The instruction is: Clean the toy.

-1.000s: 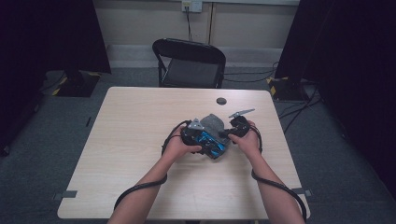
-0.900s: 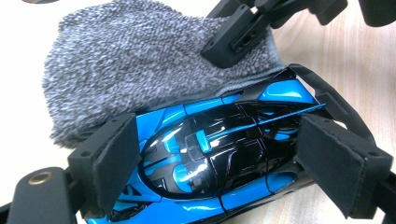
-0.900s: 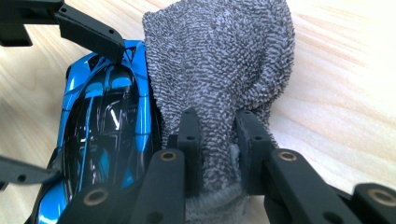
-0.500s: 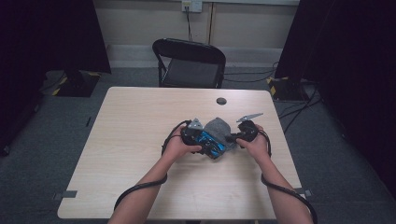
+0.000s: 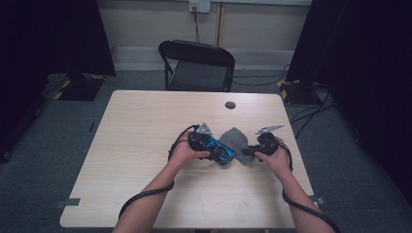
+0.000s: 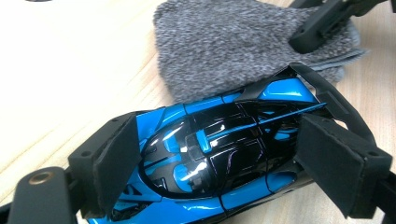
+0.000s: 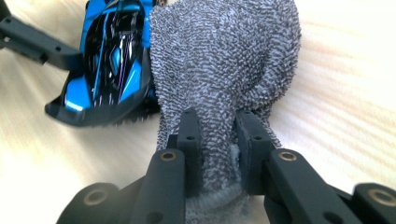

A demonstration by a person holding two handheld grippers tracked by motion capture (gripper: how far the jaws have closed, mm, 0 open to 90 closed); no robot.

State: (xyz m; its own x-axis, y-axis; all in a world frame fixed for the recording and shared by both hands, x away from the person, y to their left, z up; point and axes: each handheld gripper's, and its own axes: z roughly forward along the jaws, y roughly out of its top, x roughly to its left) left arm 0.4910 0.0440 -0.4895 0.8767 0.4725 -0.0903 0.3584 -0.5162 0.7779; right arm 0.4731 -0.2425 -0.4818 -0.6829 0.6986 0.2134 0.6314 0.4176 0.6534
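Note:
A blue and black toy car [image 6: 219,154] lies on the wooden table [image 5: 145,126], clamped between the pads of my left gripper [image 6: 215,168]. In the high view the car [image 5: 219,149] sits just right of the left hand. A grey fluffy cloth [image 7: 224,70] lies flat beside the car, its near end bunched between the jaws of my right gripper [image 7: 219,144], which is shut on it. From above, the cloth [image 5: 234,138] stretches between the two grippers, with the right gripper [image 5: 250,151] at its right end.
A small dark round disc [image 5: 230,105] rests near the table's far edge. A black folding chair [image 5: 197,65] stands behind the table. Black cables trail from both grippers along the forearms toward the near edge.
My right gripper has slid to the right, dragging the grey cloth off the car and spreading it on the table. The left hand and car have stayed put.

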